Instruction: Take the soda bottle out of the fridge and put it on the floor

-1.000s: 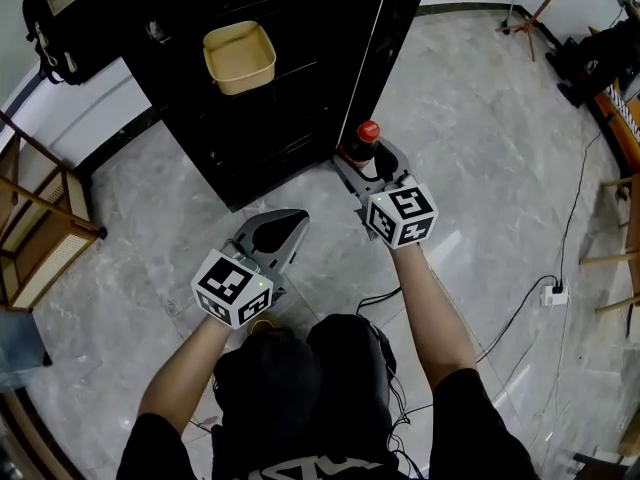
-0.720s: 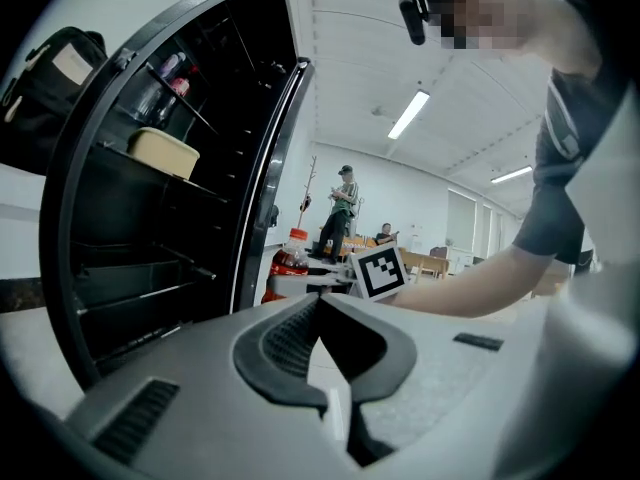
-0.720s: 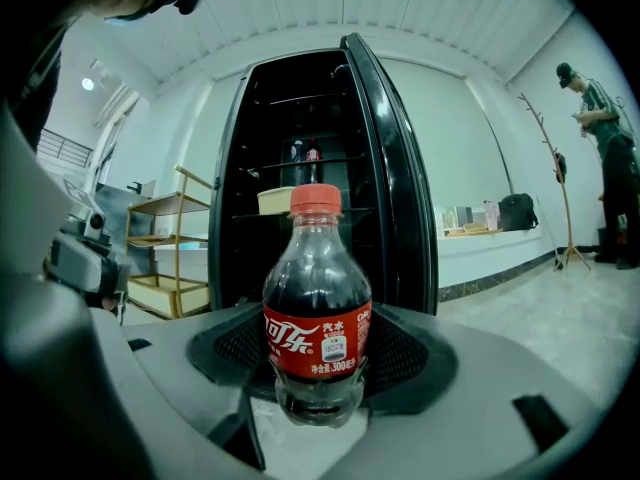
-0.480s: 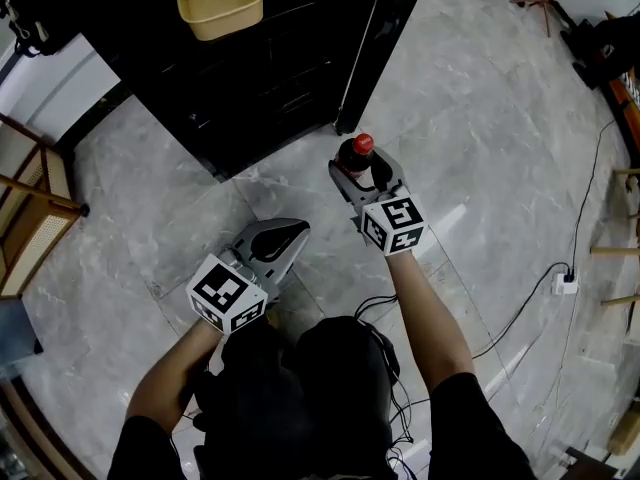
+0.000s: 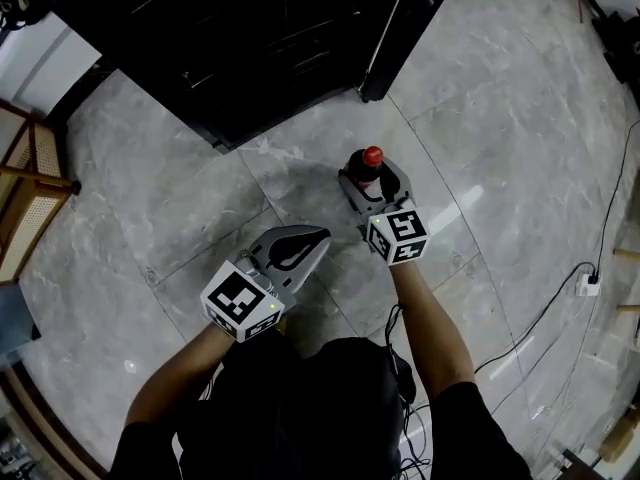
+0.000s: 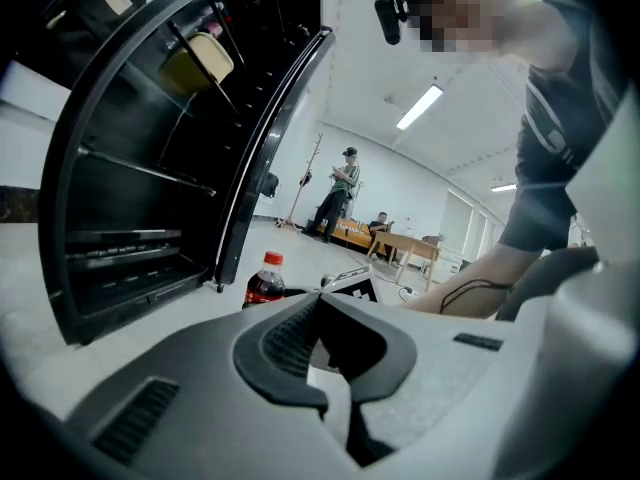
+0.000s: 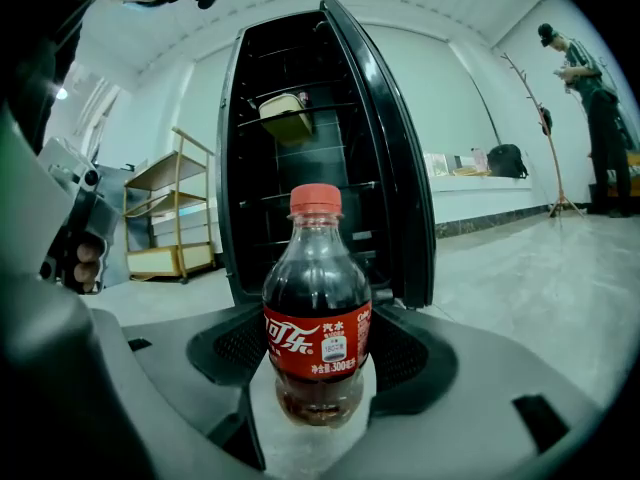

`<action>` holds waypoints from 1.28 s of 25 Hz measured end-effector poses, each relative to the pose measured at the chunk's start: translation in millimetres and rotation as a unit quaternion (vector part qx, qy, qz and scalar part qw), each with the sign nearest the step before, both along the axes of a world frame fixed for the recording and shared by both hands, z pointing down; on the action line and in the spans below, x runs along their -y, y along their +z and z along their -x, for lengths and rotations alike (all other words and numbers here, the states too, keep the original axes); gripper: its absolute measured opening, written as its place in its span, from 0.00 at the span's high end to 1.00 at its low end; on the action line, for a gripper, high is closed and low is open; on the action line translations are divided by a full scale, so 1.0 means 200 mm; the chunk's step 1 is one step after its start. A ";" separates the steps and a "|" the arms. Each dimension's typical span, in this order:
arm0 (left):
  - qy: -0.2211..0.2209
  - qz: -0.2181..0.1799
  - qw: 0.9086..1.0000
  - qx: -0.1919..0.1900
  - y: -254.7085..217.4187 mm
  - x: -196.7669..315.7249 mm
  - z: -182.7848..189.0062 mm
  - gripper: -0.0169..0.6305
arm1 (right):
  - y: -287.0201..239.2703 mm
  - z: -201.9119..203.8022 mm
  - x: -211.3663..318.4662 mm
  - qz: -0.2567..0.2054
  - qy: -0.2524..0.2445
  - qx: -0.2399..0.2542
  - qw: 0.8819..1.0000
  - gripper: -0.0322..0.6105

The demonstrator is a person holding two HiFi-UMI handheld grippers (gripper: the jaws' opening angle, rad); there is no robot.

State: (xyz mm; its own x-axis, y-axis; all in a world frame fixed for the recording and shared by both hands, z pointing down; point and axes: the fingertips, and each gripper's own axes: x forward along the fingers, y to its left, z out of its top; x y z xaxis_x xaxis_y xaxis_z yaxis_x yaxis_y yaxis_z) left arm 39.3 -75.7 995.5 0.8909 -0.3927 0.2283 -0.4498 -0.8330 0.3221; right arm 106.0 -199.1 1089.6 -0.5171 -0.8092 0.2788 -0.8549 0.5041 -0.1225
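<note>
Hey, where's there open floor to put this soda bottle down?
Widest bare floor: right of the soda bottle, between the fridge door and the power strip. Another patch lies left, between the fridge, the wooden rack and the left tongs. Crowded: cords by the person's feet.

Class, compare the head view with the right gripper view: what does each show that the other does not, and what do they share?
Head view only: a power strip lying on the floor, and the person's right forearm.

Right gripper view only: the bottle's red label, a yellow tub on a fridge shelf, and a person standing near a coat stand.

Both: the red-capped soda bottle gripped upright in the right claw, the open black fridge, and the grey marble floor.
</note>
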 end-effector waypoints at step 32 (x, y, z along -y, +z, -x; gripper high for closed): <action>-0.018 0.032 0.999 0.014 0.23 0.00 0.00 0.96 | 0.31 0.05 -0.17 0.031 0.003 0.007 0.999 0.45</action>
State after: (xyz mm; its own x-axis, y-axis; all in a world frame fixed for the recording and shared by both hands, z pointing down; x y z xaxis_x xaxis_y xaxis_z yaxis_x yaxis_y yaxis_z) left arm 39.3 -75.7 1041.0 0.8696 -0.4081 0.2779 -0.4882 -0.7944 0.3612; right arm 96.2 -165.2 1152.2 -0.5161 -0.7940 0.3214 -0.8562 0.4895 -0.1654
